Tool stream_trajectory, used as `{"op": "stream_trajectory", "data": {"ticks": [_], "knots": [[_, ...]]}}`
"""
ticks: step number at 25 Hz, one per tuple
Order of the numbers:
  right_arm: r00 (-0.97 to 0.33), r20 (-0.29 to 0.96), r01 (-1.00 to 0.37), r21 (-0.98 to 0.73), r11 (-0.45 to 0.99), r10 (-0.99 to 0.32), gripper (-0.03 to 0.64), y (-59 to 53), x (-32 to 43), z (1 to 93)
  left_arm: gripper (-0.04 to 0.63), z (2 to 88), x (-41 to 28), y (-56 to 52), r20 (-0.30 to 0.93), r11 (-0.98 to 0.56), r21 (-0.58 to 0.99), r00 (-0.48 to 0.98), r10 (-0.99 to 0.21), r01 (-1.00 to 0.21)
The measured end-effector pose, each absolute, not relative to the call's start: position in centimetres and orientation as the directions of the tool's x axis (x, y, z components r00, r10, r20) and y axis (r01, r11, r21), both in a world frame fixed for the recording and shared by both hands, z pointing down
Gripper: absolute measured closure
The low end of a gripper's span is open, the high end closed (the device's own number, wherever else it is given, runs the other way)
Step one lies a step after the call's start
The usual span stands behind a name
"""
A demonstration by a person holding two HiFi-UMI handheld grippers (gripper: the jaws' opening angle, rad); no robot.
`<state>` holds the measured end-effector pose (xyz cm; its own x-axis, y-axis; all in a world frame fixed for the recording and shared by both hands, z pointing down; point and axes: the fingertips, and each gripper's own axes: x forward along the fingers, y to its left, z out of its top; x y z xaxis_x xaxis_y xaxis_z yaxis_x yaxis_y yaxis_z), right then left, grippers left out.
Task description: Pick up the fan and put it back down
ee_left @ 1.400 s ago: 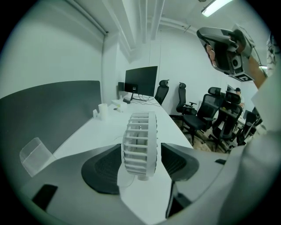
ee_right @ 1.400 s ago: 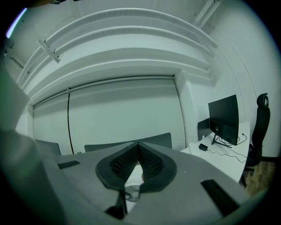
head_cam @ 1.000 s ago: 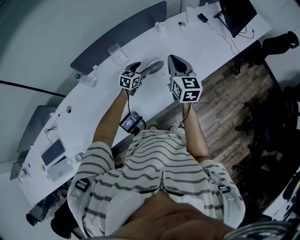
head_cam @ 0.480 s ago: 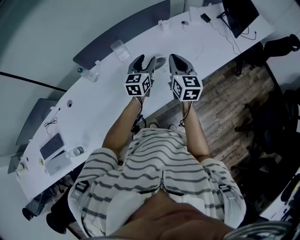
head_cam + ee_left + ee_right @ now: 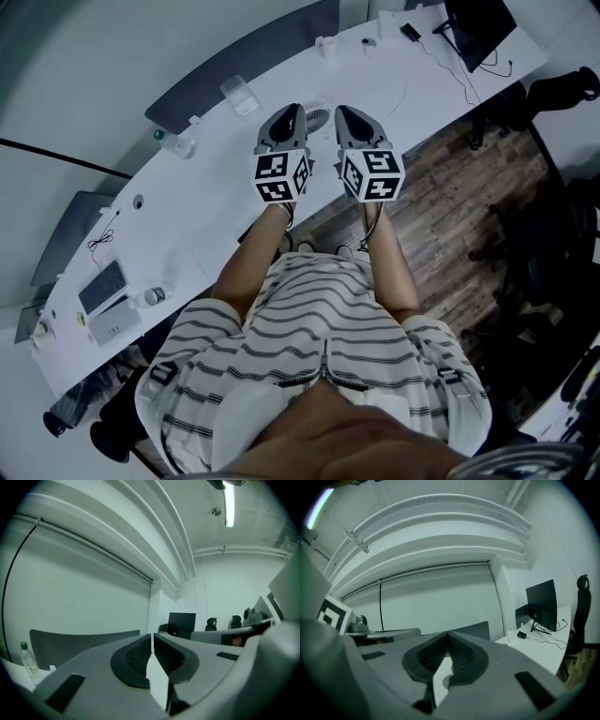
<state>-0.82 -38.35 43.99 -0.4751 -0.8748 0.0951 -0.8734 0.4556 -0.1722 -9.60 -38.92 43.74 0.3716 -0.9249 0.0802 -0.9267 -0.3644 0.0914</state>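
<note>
Standing at a long white table (image 5: 192,225), a claw in each hand, both held level and side by side above the near edge. Closing the left claw (image 5: 289,112): pads nearly together, only a thin slit between them, nothing in it. Holding the right claw (image 5: 345,114) clenched, pads met at the tips, likewise empty. Gripping the fan (image 5: 317,117) with neither: resting on the table, round pale grille up, seen from above just beyond and between the two claw tips, partly covered by the left one. Glimpsed again in the right gripper view, low through the gap under the pads. Farther along the table, a clear cup (image 5: 238,94) and a green-capped bottle (image 5: 169,142) to the left by a dark panel (image 5: 234,70). At the far right end, a monitor (image 5: 476,30) with trailing cables. Below, a striped shirt (image 5: 319,356) and bare forearms.
</note>
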Motion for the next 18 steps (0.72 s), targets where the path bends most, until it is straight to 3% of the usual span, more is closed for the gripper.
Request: {"op": "stream_trajectory", "data": {"ticks": [18], "knots": [[-0.488,0.072,-0.868,-0.146,0.475,-0.87,0.606,-37.0,-0.8,42.9,0.591,40.7,-8.5,-36.2,0.034,-0.302,0.009,0.302,-0.953,-0.953]]}}
